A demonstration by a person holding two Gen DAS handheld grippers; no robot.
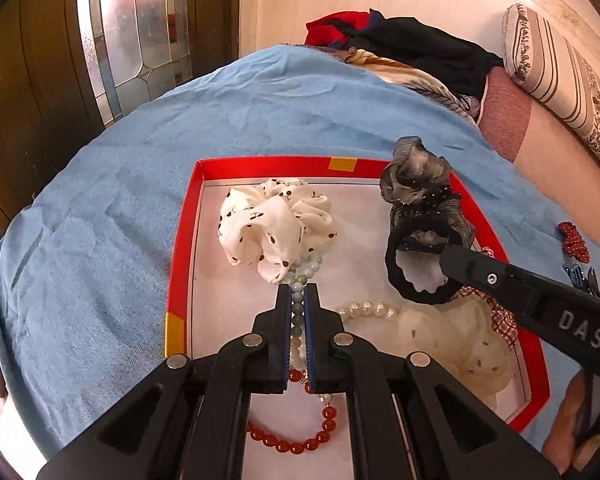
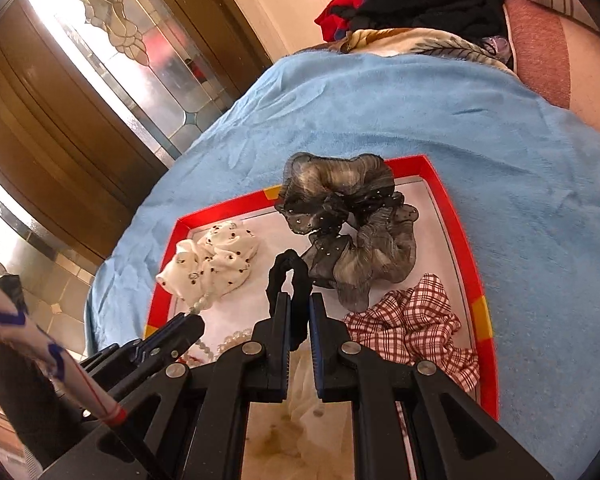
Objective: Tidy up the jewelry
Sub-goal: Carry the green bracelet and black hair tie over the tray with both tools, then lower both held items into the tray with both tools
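**Left-wrist view: both my grippers clamped on pieces over the red tray**

Left-wrist camera shows my left gripper (image 1: 298, 292) pinched shut on a string of pale green round beads (image 1: 305, 270), the strand running up between the blue pads and out past the tips toward the white fabric scrunchie with dark dots (image 1: 274, 226); all of it sits over the shallow red-rimmed cardboard tray with a white floor (image 1: 188, 208), which lies on a light blue plush blanket (image 1: 112, 184); below my jaws a bracelet of glossy red-orange beads (image 1: 296, 446) rests on the tray floor, with a white pearl strand (image 1: 366, 308) and a sheer cream scrunchie (image 1: 460, 340) to its right.

Right-wrist camera shows my right gripper (image 2: 300, 300) closed on a thin black elastic hair band (image 2: 290, 280), its loop standing up past the fingertips; the sheer grey-black ruffled scrunchie with tiny sparkles (image 2: 352, 224) hangs against that band, above the tray's far right corner; a red-and-white checked scrunchie (image 2: 412, 326) lies in the tray just right of my jaws; outside the tray, on the blanket, sits a small red dotted hair bow (image 1: 576, 240).
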